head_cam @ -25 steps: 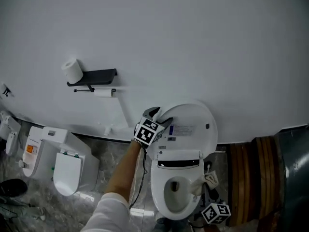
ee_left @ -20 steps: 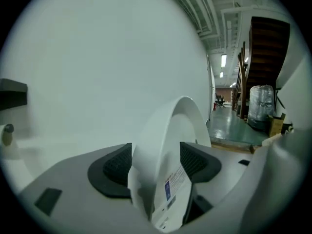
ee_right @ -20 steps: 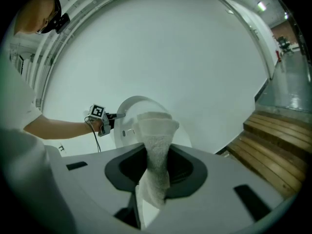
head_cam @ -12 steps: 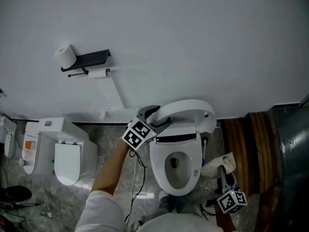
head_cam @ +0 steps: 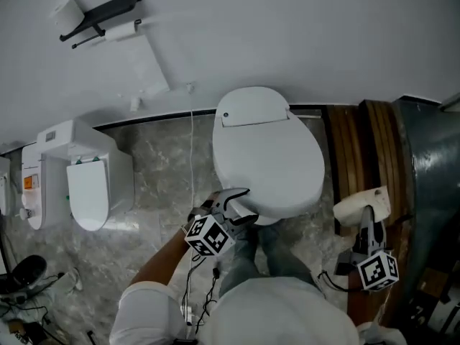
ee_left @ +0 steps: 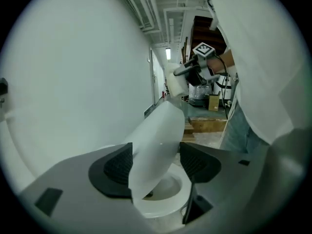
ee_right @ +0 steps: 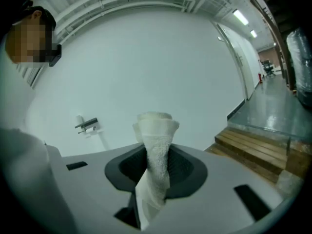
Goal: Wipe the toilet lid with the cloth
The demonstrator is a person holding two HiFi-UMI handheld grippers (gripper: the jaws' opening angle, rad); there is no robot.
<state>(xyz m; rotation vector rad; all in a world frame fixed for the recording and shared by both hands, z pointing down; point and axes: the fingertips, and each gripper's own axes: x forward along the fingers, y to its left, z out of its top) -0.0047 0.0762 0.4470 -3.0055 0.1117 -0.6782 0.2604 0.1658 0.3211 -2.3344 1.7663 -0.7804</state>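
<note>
Marbled grey floor [head_cam: 165,164] and a white wall [head_cam: 287,27] are framing the scene. The left gripper [head_cam: 241,203] is pinching the front edge of the toilet lid [head_cam: 269,149], probably guiding it onto the bowl. The right gripper [head_cam: 366,218] is clamping the folded cloth [head_cam: 359,205] aside over wooden steps [head_cam: 356,142], seemingly ready for wiping.
</note>
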